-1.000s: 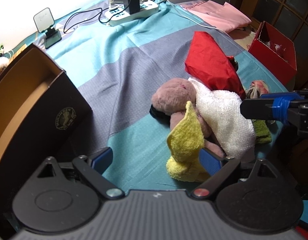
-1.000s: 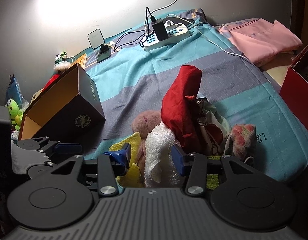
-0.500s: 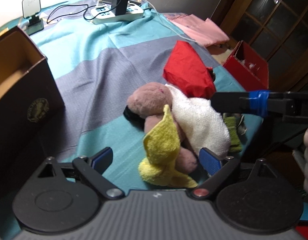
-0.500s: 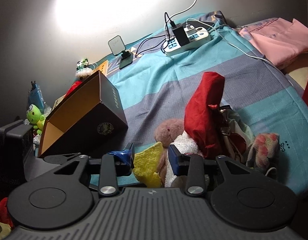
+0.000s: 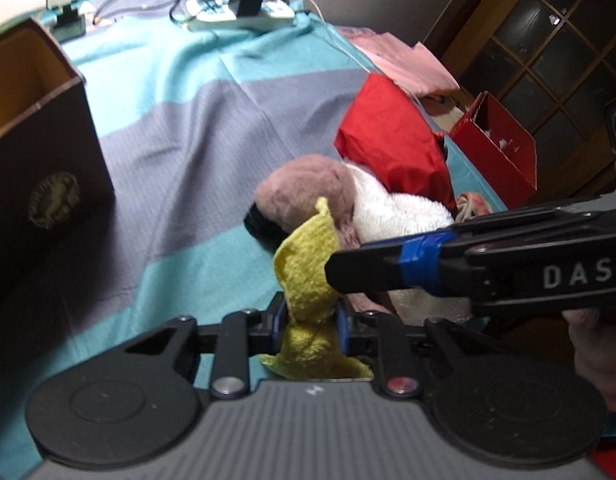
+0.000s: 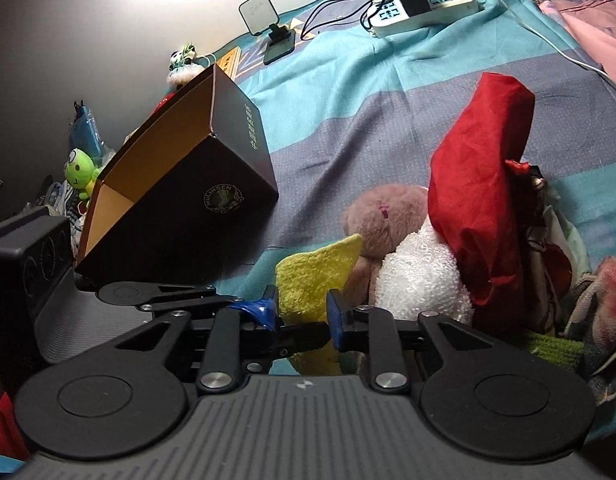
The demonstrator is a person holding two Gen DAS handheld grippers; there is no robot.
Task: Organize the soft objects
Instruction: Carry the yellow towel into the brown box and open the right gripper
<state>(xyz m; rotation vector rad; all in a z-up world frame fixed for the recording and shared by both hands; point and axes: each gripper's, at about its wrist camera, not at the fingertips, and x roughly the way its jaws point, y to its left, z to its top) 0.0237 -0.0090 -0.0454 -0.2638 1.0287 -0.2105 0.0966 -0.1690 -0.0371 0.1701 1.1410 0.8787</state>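
A yellow cloth (image 5: pixel 308 264) stands up at the near edge of a pile of soft things on the bed. My left gripper (image 5: pixel 309 320) is closing, and its blue pads pinch the cloth's lower part. My right gripper (image 6: pixel 304 312) is closing too, with the same yellow cloth (image 6: pixel 311 276) between its pads. In the left wrist view it reaches in from the right. Behind the cloth lie a pink plush toy (image 5: pixel 308 192), a white towel (image 5: pixel 395 212) and a red cloth (image 5: pixel 391 144). An open brown box (image 6: pixel 188 184) stands to the left.
A red box (image 5: pixel 499 148) sits beyond the bed's right edge, with folded pink fabric (image 5: pixel 407 64) behind it. A power strip (image 6: pixel 423 4) with cables and a phone stand (image 6: pixel 264 12) lie at the far end. More cloths (image 6: pixel 603 292) lie at the right. A green frog toy (image 6: pixel 82 172) sits far left.
Both grippers went from wide open to closed around the yellow cloth. The right gripper moved left from the white towel to the yellow cloth. The left gripper dropped closer.
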